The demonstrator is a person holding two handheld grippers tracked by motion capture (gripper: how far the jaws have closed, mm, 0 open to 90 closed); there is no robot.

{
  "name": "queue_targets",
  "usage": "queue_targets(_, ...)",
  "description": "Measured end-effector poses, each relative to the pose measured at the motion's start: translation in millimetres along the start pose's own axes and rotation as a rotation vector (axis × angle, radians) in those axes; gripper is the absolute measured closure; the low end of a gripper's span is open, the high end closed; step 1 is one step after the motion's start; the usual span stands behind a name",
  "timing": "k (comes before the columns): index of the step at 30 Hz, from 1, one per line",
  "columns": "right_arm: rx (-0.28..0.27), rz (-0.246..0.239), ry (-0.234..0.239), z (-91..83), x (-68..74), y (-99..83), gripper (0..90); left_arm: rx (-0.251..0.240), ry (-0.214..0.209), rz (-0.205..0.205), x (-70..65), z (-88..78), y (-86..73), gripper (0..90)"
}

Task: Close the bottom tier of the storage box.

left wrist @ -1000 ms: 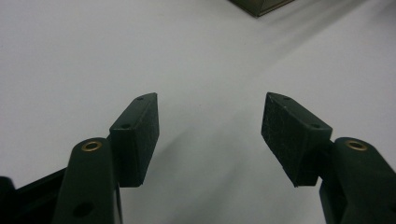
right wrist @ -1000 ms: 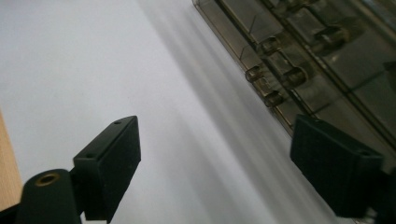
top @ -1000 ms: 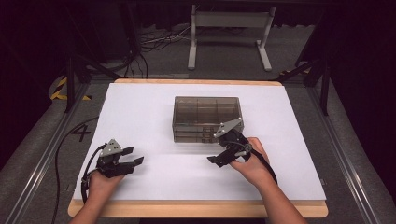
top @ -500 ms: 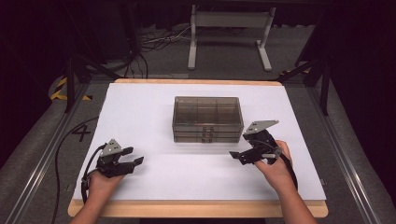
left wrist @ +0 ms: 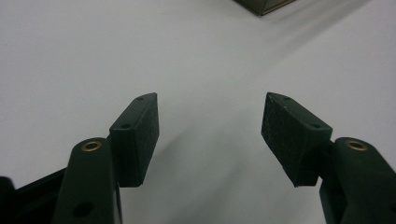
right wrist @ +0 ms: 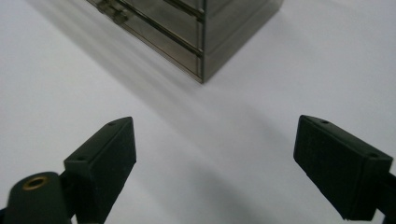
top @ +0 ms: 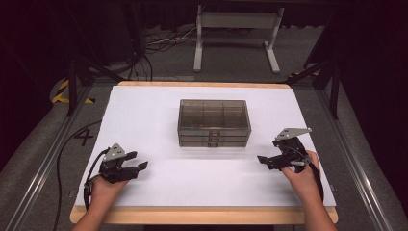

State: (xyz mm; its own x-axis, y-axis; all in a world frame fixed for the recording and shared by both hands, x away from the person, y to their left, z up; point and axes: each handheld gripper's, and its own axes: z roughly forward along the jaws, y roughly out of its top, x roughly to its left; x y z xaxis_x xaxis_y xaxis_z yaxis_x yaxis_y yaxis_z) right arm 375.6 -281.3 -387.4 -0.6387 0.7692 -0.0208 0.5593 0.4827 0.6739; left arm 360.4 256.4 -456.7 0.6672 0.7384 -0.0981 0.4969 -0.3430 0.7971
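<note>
A smoky, see-through plastic drawer box (top: 214, 122) stands in the middle of the white table (top: 144, 115), its drawer fronts facing the person. My left gripper (top: 138, 164) rests low at the front left, open, with nothing between its fingers (left wrist: 135, 137). My right gripper (top: 266, 160) hovers at the front right, open and empty, pointing left toward the box. In the right gripper view the box's corner (right wrist: 205, 37) lies ahead, clear of the fingers (right wrist: 107, 156). A corner of the box (left wrist: 264, 4) shows at the top of the left gripper view.
The table's wooden front edge (top: 202, 215) runs below both hands. Metal rails (top: 38, 168) flank the table. Cables (top: 154, 41) and a white stand (top: 235, 33) lie on the floor behind.
My right gripper has drawn away from the box's front right corner, moving right and toward the person. The left gripper has stayed put.
</note>
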Motion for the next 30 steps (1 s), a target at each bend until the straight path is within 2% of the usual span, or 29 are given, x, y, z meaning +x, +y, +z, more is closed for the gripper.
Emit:
queue_targets(11, 0.033, 0.037, -0.06, 12.6, -17.1, -25.0, 13.2, -0.003, 0.015, -0.01, 0.0, -0.4, -0.1, 37.6)
queue_targets(13, 0.027, 0.062, -0.076, 16.2, -24.5, -35.2, 13.2, -0.003, 0.017, -0.01, 0.0, -0.4, -0.2, 37.7)
queue_targets(21, 0.012, 0.089, -0.106, 20.5, -30.1, -49.9, 13.3, -0.001, 0.019, -0.011, -0.1, -0.1, -0.1, 37.7)
queue_targets(30, 0.007, 0.106, -0.125, 21.7, -30.4, -53.8, 13.6, 0.0, 0.016, -0.009, -0.1, 0.0, -0.1, 37.6)
